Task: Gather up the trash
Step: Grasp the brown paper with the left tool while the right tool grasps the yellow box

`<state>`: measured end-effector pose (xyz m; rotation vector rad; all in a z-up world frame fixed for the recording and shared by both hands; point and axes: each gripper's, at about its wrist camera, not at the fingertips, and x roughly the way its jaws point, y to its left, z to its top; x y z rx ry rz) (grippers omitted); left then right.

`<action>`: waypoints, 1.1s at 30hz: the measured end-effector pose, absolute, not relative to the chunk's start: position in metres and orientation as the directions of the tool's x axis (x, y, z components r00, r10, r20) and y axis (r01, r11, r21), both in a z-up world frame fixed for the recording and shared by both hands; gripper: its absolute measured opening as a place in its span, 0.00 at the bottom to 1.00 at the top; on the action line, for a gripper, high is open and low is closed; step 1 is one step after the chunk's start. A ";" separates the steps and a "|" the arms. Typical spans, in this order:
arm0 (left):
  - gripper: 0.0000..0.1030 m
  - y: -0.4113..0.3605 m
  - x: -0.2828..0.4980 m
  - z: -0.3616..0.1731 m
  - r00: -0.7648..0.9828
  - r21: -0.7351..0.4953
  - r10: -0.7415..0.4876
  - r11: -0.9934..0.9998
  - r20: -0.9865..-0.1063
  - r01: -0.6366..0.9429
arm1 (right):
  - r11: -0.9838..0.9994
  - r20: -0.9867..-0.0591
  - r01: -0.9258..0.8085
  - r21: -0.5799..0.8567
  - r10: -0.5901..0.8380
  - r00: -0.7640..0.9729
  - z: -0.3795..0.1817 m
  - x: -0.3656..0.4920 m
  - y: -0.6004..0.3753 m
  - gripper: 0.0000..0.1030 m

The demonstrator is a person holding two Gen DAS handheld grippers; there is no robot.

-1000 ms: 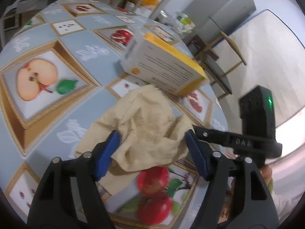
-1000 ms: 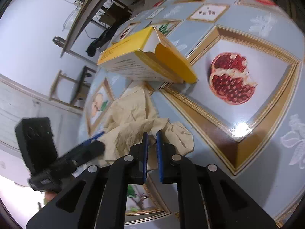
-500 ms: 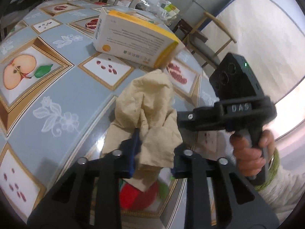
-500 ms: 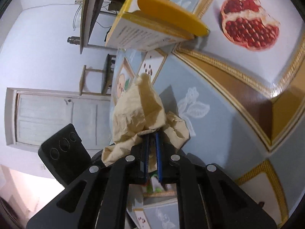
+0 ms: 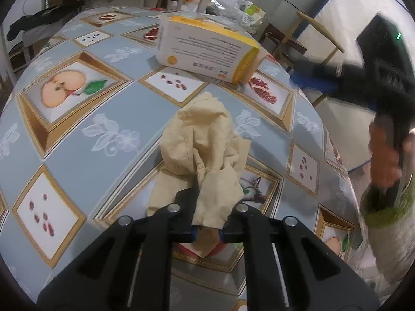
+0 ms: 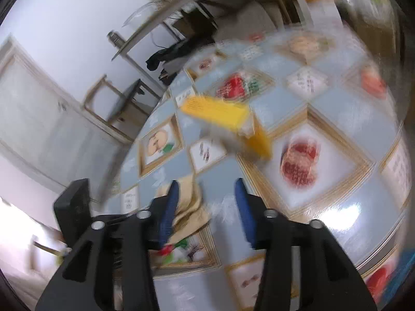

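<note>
Right wrist view blurred, right gripper (image 6: 207, 207) just opened, empty, left gripper (image 5: 206, 229) clamping beige paper (image 5: 205, 150)

Left wrist view sat close over the round table with the blue fruit-print cloth (image 5: 109, 108), looking steeply down along its fingers at the crumpled beige paper napkin (image 5: 205, 153), the white-and-yellow cardboard box (image 5: 207, 51) lying farther off. Right wrist view, blurred, looked down from higher up and from another side. Both shared tabletop (image 6: 324, 103), box (image 6: 215, 112) and napkin (image 6: 189, 207).
</note>
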<state>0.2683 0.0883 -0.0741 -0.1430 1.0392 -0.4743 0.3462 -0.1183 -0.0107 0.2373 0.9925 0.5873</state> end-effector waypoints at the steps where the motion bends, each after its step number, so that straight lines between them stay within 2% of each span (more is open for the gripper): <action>1: 0.09 0.091 0.267 -0.074 0.421 -0.333 -0.438 0.894 -0.795 0.301 | 0.837 -0.725 -0.386 0.388 0.536 0.432 -0.003 0.349 -0.113 0.49; 5: 0.09 0.100 0.262 -0.074 0.436 -0.333 -0.426 0.902 -0.793 0.276 | 0.855 -0.753 -0.494 0.158 0.428 0.500 0.016 0.368 -0.085 0.50; 8: 0.09 0.103 0.261 -0.073 0.443 -0.329 -0.419 0.906 -0.793 0.268 | 0.840 -0.780 -0.543 0.011 0.347 0.521 0.011 0.393 -0.060 0.54; 14: 0.09 0.104 0.258 -0.074 0.452 -0.326 -0.412 0.909 -0.791 0.258 | 0.807 -0.856 -0.577 -0.123 0.209 0.473 -0.022 0.436 -0.027 0.56; 17: 0.09 0.103 0.257 -0.074 0.461 -0.315 -0.398 0.916 -0.793 0.250 | 0.833 -0.893 -0.537 -0.134 0.134 0.430 -0.041 0.451 -0.023 0.54; 19: 0.09 0.102 0.256 -0.074 0.466 -0.311 -0.393 0.918 -0.793 0.245 | 0.849 -0.891 -0.514 -0.121 0.136 0.434 -0.042 0.449 -0.026 0.40; 22: 0.09 0.101 0.254 -0.074 0.474 -0.305 -0.383 0.923 -0.793 0.236 | 0.871 -0.892 -0.488 -0.054 0.178 0.416 -0.039 0.441 -0.033 0.32; 33: 0.09 0.085 0.231 -0.073 0.508 -0.279 -0.347 0.938 -0.788 0.206 | 0.925 -0.882 -0.335 0.182 0.304 0.360 -0.033 0.355 -0.093 0.30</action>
